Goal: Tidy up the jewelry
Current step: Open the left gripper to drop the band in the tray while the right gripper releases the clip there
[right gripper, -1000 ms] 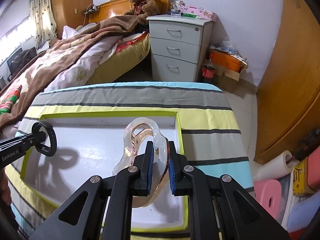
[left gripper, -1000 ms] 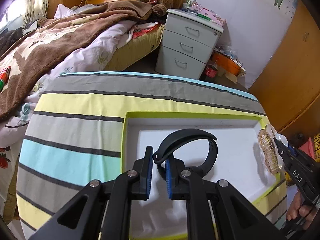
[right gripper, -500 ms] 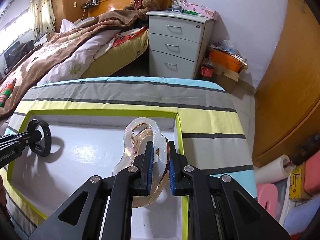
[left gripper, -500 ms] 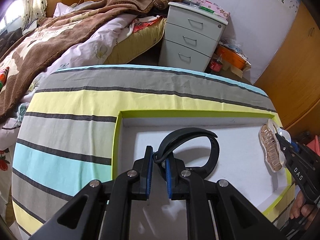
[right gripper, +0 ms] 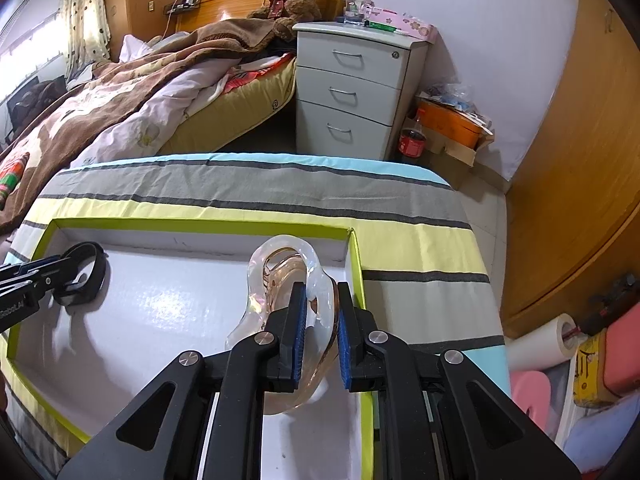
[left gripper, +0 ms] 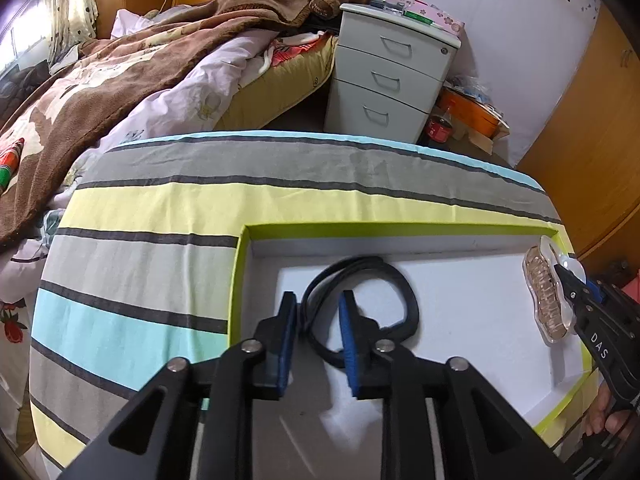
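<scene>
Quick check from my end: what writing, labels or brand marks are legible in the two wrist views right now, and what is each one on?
"DAS" on the right gripper finger, seen from the left wrist view.
"RobotAI", start cut off, on the left gripper arm at the right wrist view's left edge.
Red bottle label: too small to read.
Pink box on the drawer unit: print too small.
Yellow item at right: characters blurred.

Left gripper (left gripper: 318, 340), right gripper (right gripper: 322, 334): black frames, blue ribbed pads, silver screws, white lettering
</scene>
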`<state>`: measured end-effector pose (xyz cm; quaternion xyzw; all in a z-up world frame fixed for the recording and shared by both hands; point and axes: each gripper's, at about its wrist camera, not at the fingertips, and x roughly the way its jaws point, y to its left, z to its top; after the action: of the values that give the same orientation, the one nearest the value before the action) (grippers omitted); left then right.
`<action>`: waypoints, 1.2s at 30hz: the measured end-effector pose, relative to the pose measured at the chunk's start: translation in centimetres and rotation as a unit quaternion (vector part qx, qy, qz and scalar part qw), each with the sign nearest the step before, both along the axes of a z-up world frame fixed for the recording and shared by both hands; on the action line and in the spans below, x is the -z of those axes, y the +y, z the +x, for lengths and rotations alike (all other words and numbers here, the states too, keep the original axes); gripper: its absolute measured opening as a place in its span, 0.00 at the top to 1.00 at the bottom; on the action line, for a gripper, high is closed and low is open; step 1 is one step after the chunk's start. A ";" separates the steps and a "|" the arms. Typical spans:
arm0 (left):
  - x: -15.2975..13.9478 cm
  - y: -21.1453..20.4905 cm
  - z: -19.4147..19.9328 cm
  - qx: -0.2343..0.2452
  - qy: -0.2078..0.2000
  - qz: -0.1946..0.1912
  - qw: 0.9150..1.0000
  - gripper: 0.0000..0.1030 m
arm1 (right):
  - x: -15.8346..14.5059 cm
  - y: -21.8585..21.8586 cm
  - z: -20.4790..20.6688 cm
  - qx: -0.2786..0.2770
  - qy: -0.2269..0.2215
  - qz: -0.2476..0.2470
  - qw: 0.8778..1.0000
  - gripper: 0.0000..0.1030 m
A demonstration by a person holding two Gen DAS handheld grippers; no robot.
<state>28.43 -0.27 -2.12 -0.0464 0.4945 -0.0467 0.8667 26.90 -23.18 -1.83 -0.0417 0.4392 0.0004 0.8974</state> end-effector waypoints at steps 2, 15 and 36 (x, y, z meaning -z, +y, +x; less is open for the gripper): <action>0.0 0.0 0.0 0.002 0.002 -0.001 1.000 0.75 | 0.0 0.0 0.0 0.000 0.000 0.000 1.000 0.86; -0.7 -0.1 -0.4 -0.001 -0.003 -0.001 1.000 0.58 | -1.5 0.2 -0.8 -0.012 -0.021 0.009 1.000 0.65; -6.1 0.1 -8.8 0.018 -0.073 -0.005 0.997 0.49 | -6.6 0.4 -9.9 -0.006 -0.092 0.048 0.995 0.63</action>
<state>19.61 -0.16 3.97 -0.0381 0.4307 -0.0676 0.8992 17.03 -22.82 4.79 -0.0014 0.3542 0.0228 0.9349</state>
